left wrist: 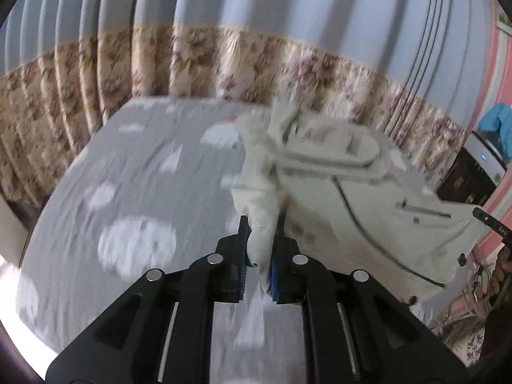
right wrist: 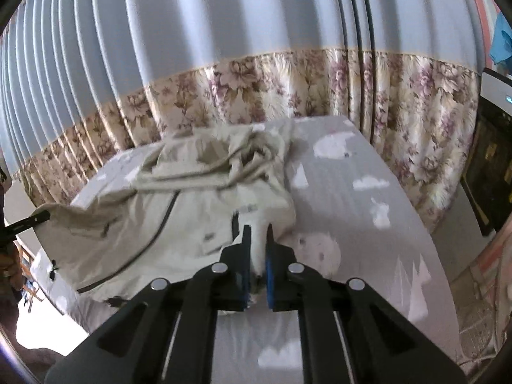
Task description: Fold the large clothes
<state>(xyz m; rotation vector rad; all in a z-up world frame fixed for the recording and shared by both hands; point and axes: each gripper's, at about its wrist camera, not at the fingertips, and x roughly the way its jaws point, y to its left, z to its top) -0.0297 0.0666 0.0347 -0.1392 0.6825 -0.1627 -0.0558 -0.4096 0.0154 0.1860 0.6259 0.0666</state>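
A large cream jacket (left wrist: 361, 198) with a dark zip line, snap buttons and a hood lies on a bed with a grey cloud-print sheet (left wrist: 134, 185). My left gripper (left wrist: 262, 224) is shut on a bunched fold of the jacket's edge, held above the sheet. In the right wrist view the same jacket (right wrist: 166, 211) spreads to the left, and my right gripper (right wrist: 257, 235) is shut on another bunched part of it. The other gripper's tip shows at the jacket's far corner in each view (left wrist: 486, 217) (right wrist: 28, 220).
A curtain (right wrist: 288, 80), blue above and floral below, hangs behind the bed. The bare grey sheet (right wrist: 368, 211) lies to the right of the jacket. A dark cabinet with a white appliance (left wrist: 480, 166) stands at the right. Floor shows beyond the bed's edges.
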